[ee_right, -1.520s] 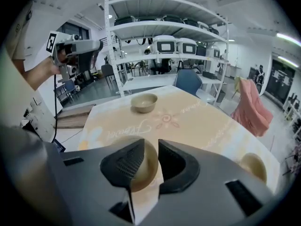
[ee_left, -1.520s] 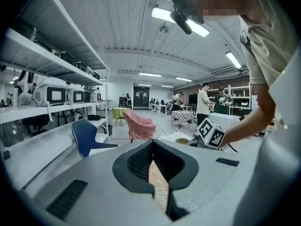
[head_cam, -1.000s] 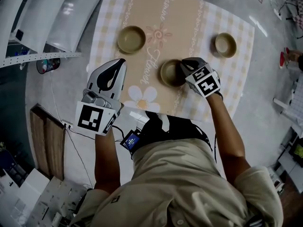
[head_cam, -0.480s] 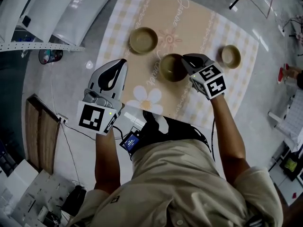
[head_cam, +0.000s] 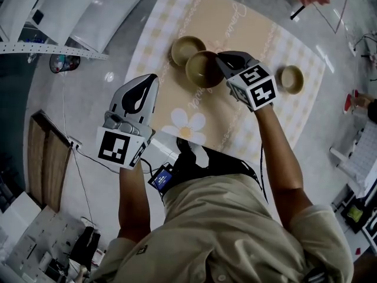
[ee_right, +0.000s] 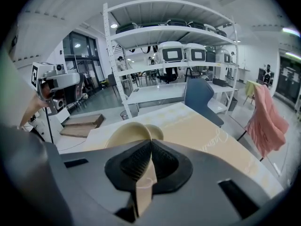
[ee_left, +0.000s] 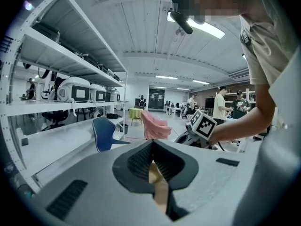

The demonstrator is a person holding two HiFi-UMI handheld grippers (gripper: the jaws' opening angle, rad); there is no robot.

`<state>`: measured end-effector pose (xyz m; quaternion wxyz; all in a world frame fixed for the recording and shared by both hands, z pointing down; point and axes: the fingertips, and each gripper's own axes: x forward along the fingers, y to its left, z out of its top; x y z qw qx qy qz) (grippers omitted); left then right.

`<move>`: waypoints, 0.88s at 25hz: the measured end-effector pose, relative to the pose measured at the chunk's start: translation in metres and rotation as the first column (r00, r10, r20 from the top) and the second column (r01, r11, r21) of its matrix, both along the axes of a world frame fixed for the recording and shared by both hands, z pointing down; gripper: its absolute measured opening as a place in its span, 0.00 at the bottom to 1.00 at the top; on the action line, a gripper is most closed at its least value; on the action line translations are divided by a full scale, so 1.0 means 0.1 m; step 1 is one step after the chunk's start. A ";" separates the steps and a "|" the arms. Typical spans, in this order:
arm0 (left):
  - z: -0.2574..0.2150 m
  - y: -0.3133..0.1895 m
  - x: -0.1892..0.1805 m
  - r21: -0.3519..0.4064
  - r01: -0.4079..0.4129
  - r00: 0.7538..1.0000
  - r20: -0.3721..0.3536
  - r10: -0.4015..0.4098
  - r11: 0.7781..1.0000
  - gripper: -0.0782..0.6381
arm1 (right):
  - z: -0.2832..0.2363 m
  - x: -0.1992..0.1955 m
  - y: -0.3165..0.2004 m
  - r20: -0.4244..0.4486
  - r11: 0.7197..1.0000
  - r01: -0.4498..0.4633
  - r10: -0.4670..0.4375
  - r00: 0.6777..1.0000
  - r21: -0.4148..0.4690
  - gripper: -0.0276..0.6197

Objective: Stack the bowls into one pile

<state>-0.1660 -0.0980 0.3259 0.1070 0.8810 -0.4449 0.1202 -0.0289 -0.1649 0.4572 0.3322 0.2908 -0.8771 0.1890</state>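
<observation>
Three tan bowls are in the head view. One bowl (head_cam: 185,47) rests on the far left of the checked tablecloth (head_cam: 235,117). A second bowl (head_cam: 204,69) hangs just beside it, overlapping its near right edge, with my right gripper (head_cam: 220,58) shut on its rim. In the right gripper view this held bowl (ee_right: 125,133) fills the space ahead of the right gripper (ee_right: 146,171), and the resting bowl (ee_right: 155,131) peeks out behind it. The third bowl (head_cam: 291,78) sits far right. My left gripper (head_cam: 151,79) hovers at the table's near left edge, shut and empty.
White shelving (head_cam: 70,16) runs along the left of the table, with a wooden pallet (head_cam: 44,164) on the floor below it. In the left gripper view, a blue chair (ee_left: 104,132) and a pink cloth (ee_left: 155,125) stand past the table's far end.
My right gripper has carried its bowl left and away across the table, up beside the far left bowl. The left gripper has stayed where it was.
</observation>
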 end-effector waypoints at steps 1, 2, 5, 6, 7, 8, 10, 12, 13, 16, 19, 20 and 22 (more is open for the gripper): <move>0.00 -0.01 -0.02 0.000 0.003 1.000 -0.001 -0.003 1.000 0.12 | 0.00 -0.05 -0.04 0.002 1.000 0.001 -0.001 1.000 0.003 0.06; 0.00 -0.01 -0.04 0.000 0.006 1.000 -0.001 -0.006 1.000 0.12 | 0.01 -0.09 -0.07 0.003 1.000 0.002 -0.002 1.000 0.005 0.06; 0.01 -0.02 -0.10 -0.003 0.015 1.000 0.000 -0.015 1.000 0.12 | 0.02 -0.23 -0.17 0.008 1.000 0.007 -0.007 1.000 0.006 0.06; 0.02 -0.02 -0.12 -0.004 0.017 1.000 0.001 -0.017 1.000 0.12 | 0.03 -0.26 -0.20 0.009 1.000 0.009 -0.009 1.000 0.007 0.06; 0.01 -0.02 -0.14 -0.006 0.020 1.000 0.002 -0.020 1.000 0.12 | 0.04 -0.30 -0.23 0.009 1.000 0.012 -0.012 1.000 0.008 0.06; 0.01 -0.03 -0.15 -0.006 0.022 1.000 0.002 -0.022 1.000 0.12 | 0.05 -0.33 -0.26 0.009 1.000 0.015 -0.015 1.000 0.008 0.06; 0.01 -0.04 -0.17 -0.005 0.027 1.000 0.002 -0.027 1.000 0.12 | 0.08 -0.38 -0.31 0.010 1.000 0.018 -0.018 1.000 0.008 0.06; 0.00 -0.05 -0.20 -0.007 0.032 0.999 0.002 -0.032 0.999 0.12 | 0.12 -0.42 -0.36 0.011 1.000 0.018 -0.018 1.000 0.006 0.06; 0.01 -0.06 -0.21 -0.008 0.035 0.999 0.001 -0.035 0.999 0.12 | 0.14 -0.44 -0.38 0.010 1.000 0.016 -0.016 1.000 0.004 0.06; 0.03 -0.08 -0.23 -0.013 0.037 0.999 0.002 -0.037 0.999 0.12 | 0.22 -0.48 -0.44 0.004 1.000 0.008 -0.008 1.000 -0.009 0.06; 0.07 -0.11 -0.22 -0.017 0.035 0.999 0.001 -0.035 0.999 0.12 | 0.31 -0.50 -0.49 0.005 1.000 0.006 -0.005 1.000 -0.012 0.06; 0.08 -0.12 -0.21 -0.018 0.033 0.999 0.001 -0.033 0.999 0.12 | 0.34 -0.50 -0.50 0.004 1.000 0.003 -0.003 1.000 -0.013 0.06; 0.09 -0.13 -0.19 -0.019 0.029 1.000 -0.001 -0.029 0.999 0.12 | 0.39 -0.51 -0.52 -0.002 1.000 0.000 0.000 1.000 -0.020 0.06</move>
